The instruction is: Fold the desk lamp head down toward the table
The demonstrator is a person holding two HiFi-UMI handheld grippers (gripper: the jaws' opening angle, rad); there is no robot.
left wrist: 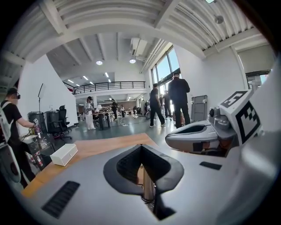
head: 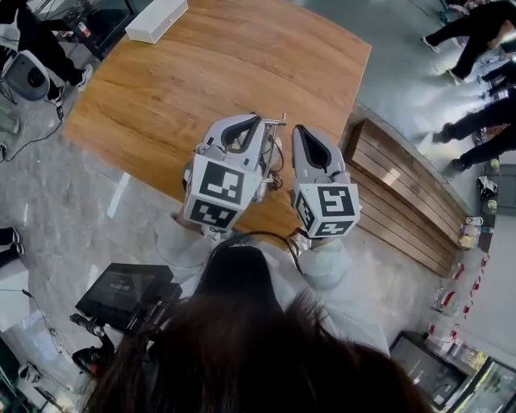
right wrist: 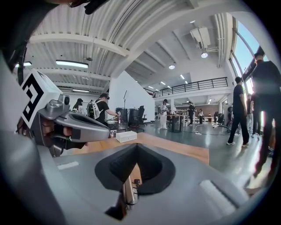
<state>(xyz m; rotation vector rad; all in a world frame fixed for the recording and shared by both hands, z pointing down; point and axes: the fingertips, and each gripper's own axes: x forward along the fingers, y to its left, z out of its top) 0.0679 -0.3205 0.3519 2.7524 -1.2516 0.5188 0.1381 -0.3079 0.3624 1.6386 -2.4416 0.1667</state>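
Head view: a wooden table (head: 201, 73) stands on a grey floor (head: 72, 202), with a white box (head: 157, 20) at its far corner. The left gripper (head: 251, 129) and the right gripper (head: 310, 149) are held side by side, close together, above the near edge of the table. Both point away from the person. Each carries its marker cube at the near end.

The lamp (head: 274, 121) is largely covered by the grippers. Only a chrome bar shows beside the tip of the left gripper, and thin metal parts show in the gap between the two gripper bodies. A slatted wooden bench (head: 403, 193) runs along the right side of the table.

Left gripper view: the jaws of the left gripper (left wrist: 141, 151) are closed and their dark pads meet at the far tips. A metal rod of the lamp (left wrist: 147, 186) stands in the hollow between the pads, with wood showing behind it. The right gripper (left wrist: 197, 136) lies just to the right, and the box (left wrist: 63, 154) sits on the table at far left. People (left wrist: 178, 99) stand on the open floor beyond.

Right gripper view: the jaws of the right gripper (right wrist: 137, 149) are likewise closed, tips together, around a metal rod of the lamp (right wrist: 128, 190). The left gripper (right wrist: 74, 125) shows at left, held in a hand. The box (right wrist: 126, 136) lies farther back on the table.

The lamp head cannot be made out in any view.
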